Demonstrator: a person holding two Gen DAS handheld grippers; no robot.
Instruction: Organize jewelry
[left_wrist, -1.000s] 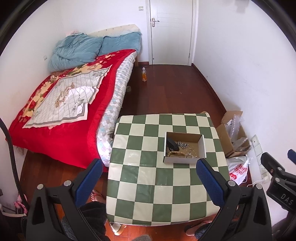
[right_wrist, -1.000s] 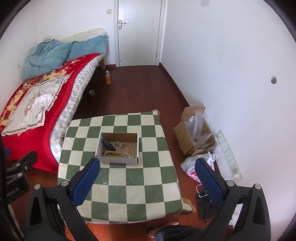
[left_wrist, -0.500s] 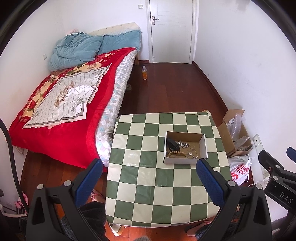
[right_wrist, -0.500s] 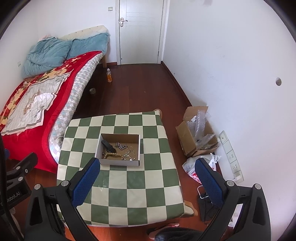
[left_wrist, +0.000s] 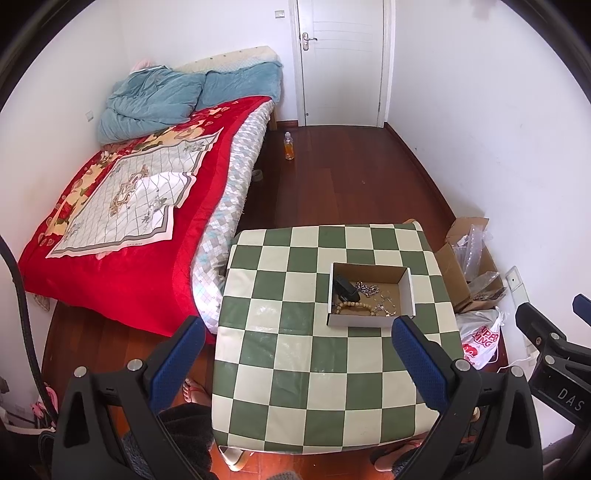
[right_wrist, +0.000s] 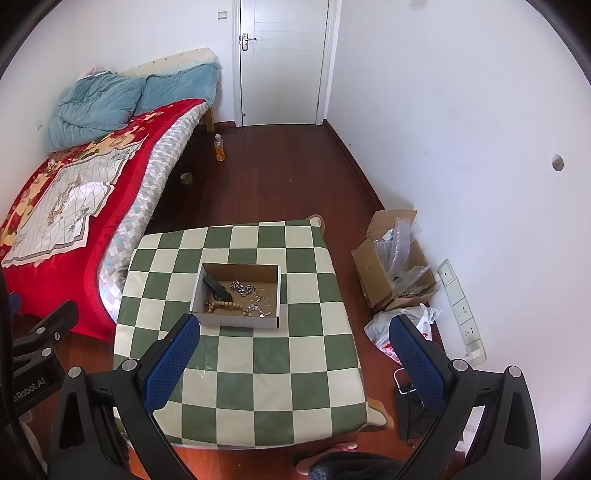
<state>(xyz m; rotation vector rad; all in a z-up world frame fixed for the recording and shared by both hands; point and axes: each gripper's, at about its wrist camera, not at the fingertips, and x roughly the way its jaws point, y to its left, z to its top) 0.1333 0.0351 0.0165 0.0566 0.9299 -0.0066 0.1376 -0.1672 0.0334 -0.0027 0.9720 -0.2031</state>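
Nearest, the left claw and the right claw both hang high above the checkered tabletop, jaws spread wide, nothing between them. Beyond, toward 12 o'clock of the left view and 11 o'clock of the right, a shallow cardboard box holds the jewelry: a bead strand, silver chains, and a dark case, loosely mixed. This fits either sorting still ahead or items already gathered, so no move is clearly called for.

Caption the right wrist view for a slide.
Open right claw above a shallow cardboard jewelry box on a green-and-cream checkered table.
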